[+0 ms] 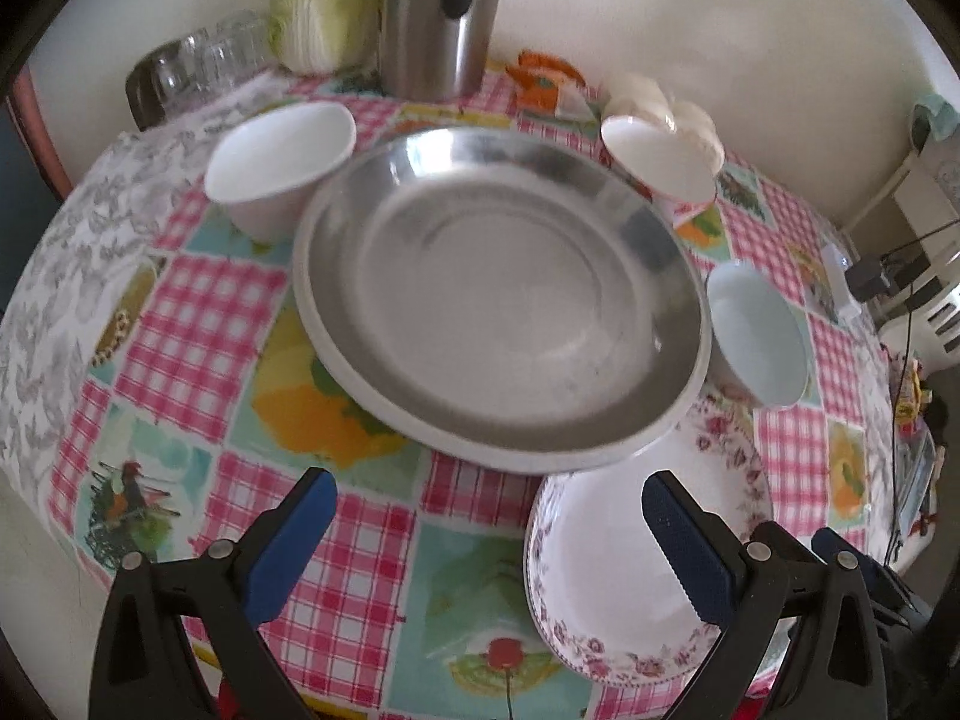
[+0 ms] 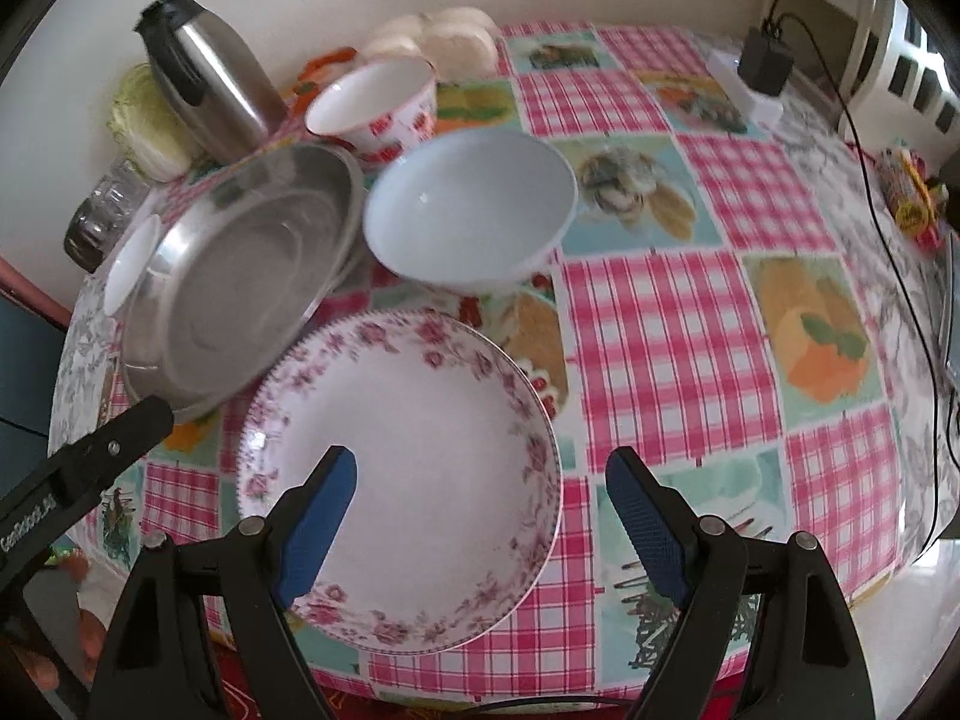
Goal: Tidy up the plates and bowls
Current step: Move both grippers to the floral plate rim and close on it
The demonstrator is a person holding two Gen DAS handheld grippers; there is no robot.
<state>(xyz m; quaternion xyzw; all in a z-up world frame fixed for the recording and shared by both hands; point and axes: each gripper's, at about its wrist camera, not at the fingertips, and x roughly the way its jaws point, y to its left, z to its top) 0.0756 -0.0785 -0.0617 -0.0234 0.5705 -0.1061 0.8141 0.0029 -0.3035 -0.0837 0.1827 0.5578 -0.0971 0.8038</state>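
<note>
While both grippers hang above the desk with nothing held, the views read so:

Left wrist view, fingers: the left gripper [image 1: 486,504] has its blue fingers [image 1: 294,546] wide apart and empty, over the checked desk [image 1: 198,324].
Left wrist view, dishes: the steel plate [image 1: 498,294] lies in the middle, its rim over the floral plate [image 1: 606,576]; a white bowl [image 1: 282,162], a red-patterned bowl [image 1: 660,165] and a pale blue bowl [image 1: 759,336] ring it.
Left wrist view, obstacles: a steel flask [image 1: 441,18], a cabbage [image 1: 324,6] and glasses [image 1: 204,60] stand behind.

Right wrist view, fingers: the right gripper [image 2: 480,516] is spread and empty over the floral plate's near rim.
Right wrist view, risk: in my judgement, lifting the floral plate could drag or tip the steel plate resting on it, knocking the pale blue bowl close beside.
Right wrist view, crowding: the left gripper's arm sits close at the left edge.
</note>
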